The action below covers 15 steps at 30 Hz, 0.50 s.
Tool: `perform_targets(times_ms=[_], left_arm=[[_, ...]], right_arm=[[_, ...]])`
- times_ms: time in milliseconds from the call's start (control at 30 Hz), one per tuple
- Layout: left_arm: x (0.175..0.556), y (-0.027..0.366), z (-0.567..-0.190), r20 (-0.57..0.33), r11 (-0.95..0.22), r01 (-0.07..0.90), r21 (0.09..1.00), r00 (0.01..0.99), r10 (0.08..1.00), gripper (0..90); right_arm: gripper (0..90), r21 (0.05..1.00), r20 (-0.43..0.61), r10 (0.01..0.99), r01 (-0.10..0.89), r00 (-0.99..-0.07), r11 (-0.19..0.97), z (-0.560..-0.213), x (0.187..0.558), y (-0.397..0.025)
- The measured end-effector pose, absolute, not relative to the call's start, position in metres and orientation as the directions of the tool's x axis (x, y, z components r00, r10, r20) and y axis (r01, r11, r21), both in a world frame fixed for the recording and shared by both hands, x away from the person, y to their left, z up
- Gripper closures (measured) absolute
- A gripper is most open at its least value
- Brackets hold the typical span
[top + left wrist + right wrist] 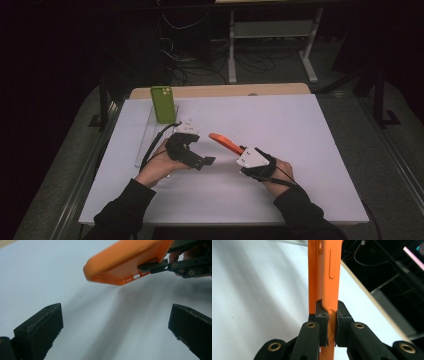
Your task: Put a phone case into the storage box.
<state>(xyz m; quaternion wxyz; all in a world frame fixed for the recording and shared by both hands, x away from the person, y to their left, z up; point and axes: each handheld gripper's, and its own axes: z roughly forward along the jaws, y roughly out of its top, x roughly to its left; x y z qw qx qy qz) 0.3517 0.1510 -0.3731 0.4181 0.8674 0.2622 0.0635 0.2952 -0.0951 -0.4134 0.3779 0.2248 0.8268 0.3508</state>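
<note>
The right claw point(331, 326) is pinching one end of the orange case point(223, 141), holding it up off the worktop point(300, 130) with its long axis pointing away toward the left and far side. The left claw point(207, 161) sits just beside it, spread wide with nothing between its jaws, and aims at the case's free end. In the left gripper view the case point(125, 262) floats above and a bit right of that claw's centre line, port edge facing it. So the left one is the closer free hand, and it'd probably need to lift and nudge right to get around that end. Plenty of bare room around both. A green case point(163, 104) stands in a clear stand point(145, 137) at the far left, well apart.
</note>
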Motion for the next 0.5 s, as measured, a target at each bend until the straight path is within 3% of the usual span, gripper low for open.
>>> perform_targets(times_ms=[233, 500], left_arm=[[0.351, 0.150, -0.373, -0.123, -0.495, 0.423, 0.759, 0.840, 0.529, 0.0], [0.353, 0.150, -0.371, -0.150, -0.445, 0.441, 0.780, 0.821, 0.550, 0.0]], right_arm=[[81.8, 0.834, -0.241, 0.735, 0.252, -0.633, 0.490, -0.409, 0.302, -0.104], [81.7, 0.868, -0.002, 0.787, 0.389, -0.618, 0.308, -0.407, 0.311, -0.117]])
